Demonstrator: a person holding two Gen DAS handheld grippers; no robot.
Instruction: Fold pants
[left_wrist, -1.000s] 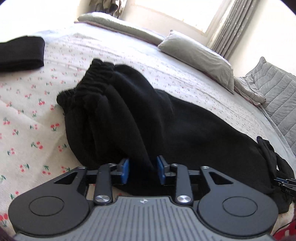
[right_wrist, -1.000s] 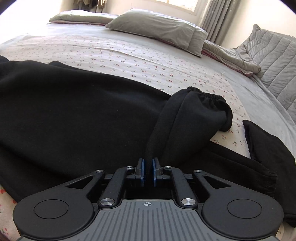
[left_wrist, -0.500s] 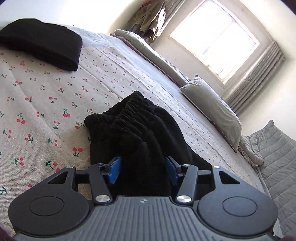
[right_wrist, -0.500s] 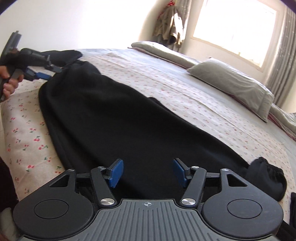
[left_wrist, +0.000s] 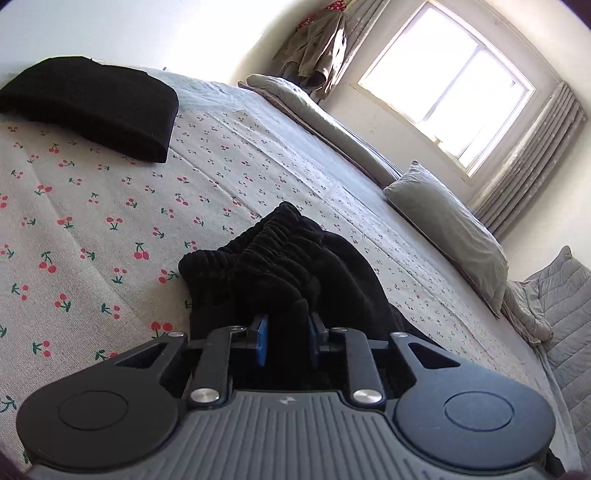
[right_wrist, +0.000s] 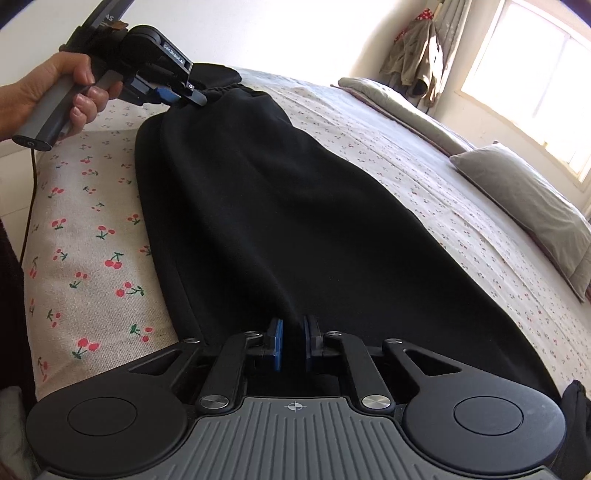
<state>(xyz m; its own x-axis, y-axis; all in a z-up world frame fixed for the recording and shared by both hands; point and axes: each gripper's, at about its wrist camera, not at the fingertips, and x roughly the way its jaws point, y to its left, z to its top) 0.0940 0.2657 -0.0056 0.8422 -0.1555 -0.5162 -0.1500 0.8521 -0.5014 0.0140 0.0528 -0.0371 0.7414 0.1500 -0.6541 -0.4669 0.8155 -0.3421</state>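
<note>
Black pants (right_wrist: 295, 206) lie lengthwise on the cherry-print bedspread (right_wrist: 92, 229). My left gripper (left_wrist: 286, 341) is shut on the bunched elastic waistband (left_wrist: 266, 254); it also shows in the right wrist view (right_wrist: 177, 94), held in a hand at the pants' far end. My right gripper (right_wrist: 293, 343) is shut on a fold of the pants fabric near the leg end, close to the bed's near edge. A leg cuff (right_wrist: 576, 398) shows at the right edge.
A folded black garment (left_wrist: 96, 107) lies at the bedspread's far left. Grey pillows (left_wrist: 447, 229) line the far side under the window (left_wrist: 450, 85). A quilted grey cover (left_wrist: 565, 295) is at the right. Clothes (left_wrist: 317, 48) hang in the corner.
Both grippers opened half a second ago and have now closed again. The left one closed on the waistband. The right one let go of the cuff and closed on fabric near the leg end.
</note>
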